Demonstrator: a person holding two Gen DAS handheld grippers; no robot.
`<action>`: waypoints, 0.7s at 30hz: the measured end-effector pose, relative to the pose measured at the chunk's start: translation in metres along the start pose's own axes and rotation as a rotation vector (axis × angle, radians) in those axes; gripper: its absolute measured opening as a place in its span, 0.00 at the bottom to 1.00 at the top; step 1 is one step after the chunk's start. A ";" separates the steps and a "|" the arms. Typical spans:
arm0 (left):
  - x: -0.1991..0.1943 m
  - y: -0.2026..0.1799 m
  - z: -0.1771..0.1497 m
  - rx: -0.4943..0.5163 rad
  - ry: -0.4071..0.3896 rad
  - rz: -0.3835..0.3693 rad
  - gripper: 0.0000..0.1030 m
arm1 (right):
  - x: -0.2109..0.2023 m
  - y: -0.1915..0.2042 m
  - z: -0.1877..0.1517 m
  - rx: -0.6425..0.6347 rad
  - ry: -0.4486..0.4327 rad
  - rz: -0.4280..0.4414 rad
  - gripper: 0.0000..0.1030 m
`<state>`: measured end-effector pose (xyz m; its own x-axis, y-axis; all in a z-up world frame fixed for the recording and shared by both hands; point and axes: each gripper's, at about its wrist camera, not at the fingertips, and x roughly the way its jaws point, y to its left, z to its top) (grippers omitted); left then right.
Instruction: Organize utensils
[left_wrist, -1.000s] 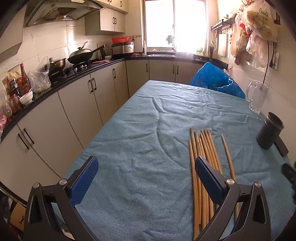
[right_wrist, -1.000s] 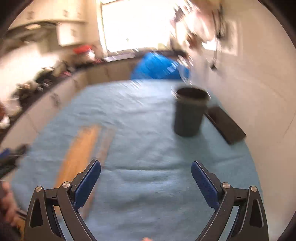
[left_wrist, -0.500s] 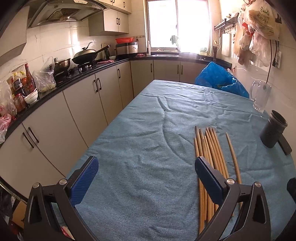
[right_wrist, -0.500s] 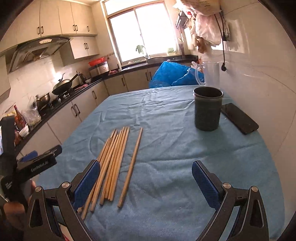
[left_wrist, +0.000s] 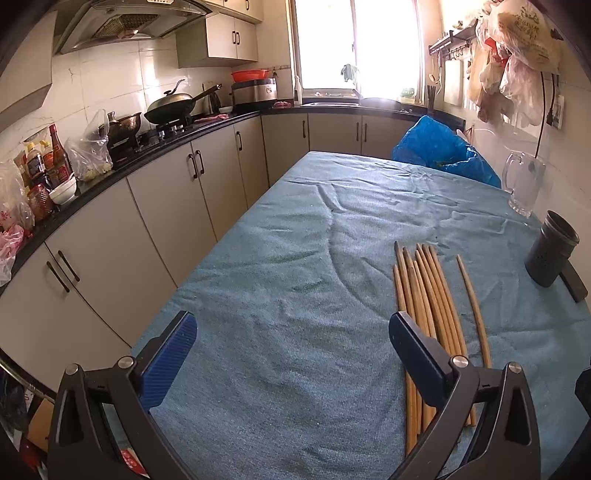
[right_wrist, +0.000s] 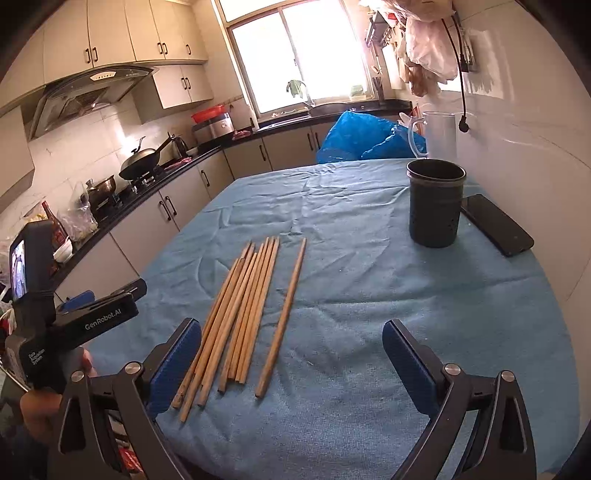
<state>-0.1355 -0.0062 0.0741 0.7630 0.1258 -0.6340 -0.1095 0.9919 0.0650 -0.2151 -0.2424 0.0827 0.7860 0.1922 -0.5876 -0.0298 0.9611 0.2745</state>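
Several wooden chopsticks (right_wrist: 243, 310) lie side by side on the blue tablecloth (right_wrist: 351, 295), with one chopstick (right_wrist: 282, 321) apart on the right. They also show in the left wrist view (left_wrist: 428, 306). A dark cylindrical holder (right_wrist: 435, 206) stands upright and empty at the back right; it also shows in the left wrist view (left_wrist: 550, 254). My right gripper (right_wrist: 291, 362) is open, just before the chopsticks' near ends. My left gripper (left_wrist: 291, 350) is open and empty, left of the bundle, and also shows in the right wrist view (right_wrist: 99, 306).
A black phone (right_wrist: 495, 225) lies right of the holder. A clear glass mug (right_wrist: 439, 134) and a blue plastic bag (right_wrist: 362, 138) sit at the table's far end. Kitchen cabinets and a counter with a wok (left_wrist: 170, 107) run along the left. A white wall is on the right.
Both grippers have lifted and pulled back a little. The right wrist view has swung left and steadied, so the chopsticks now lie before it. Both grippers stayed open.
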 end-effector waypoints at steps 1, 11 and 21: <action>0.000 0.000 -0.001 0.000 0.000 -0.001 1.00 | 0.000 0.000 0.000 0.000 0.002 0.005 0.97; -0.004 -0.005 -0.003 0.012 -0.008 -0.014 1.00 | -0.002 0.003 -0.001 -0.011 0.002 0.001 0.95; -0.005 -0.006 -0.005 0.014 -0.005 -0.020 1.00 | 0.003 -0.001 -0.001 0.008 0.030 -0.022 0.94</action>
<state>-0.1413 -0.0127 0.0730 0.7682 0.1059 -0.6314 -0.0849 0.9944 0.0634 -0.2137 -0.2428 0.0799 0.7672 0.1773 -0.6164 -0.0080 0.9636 0.2672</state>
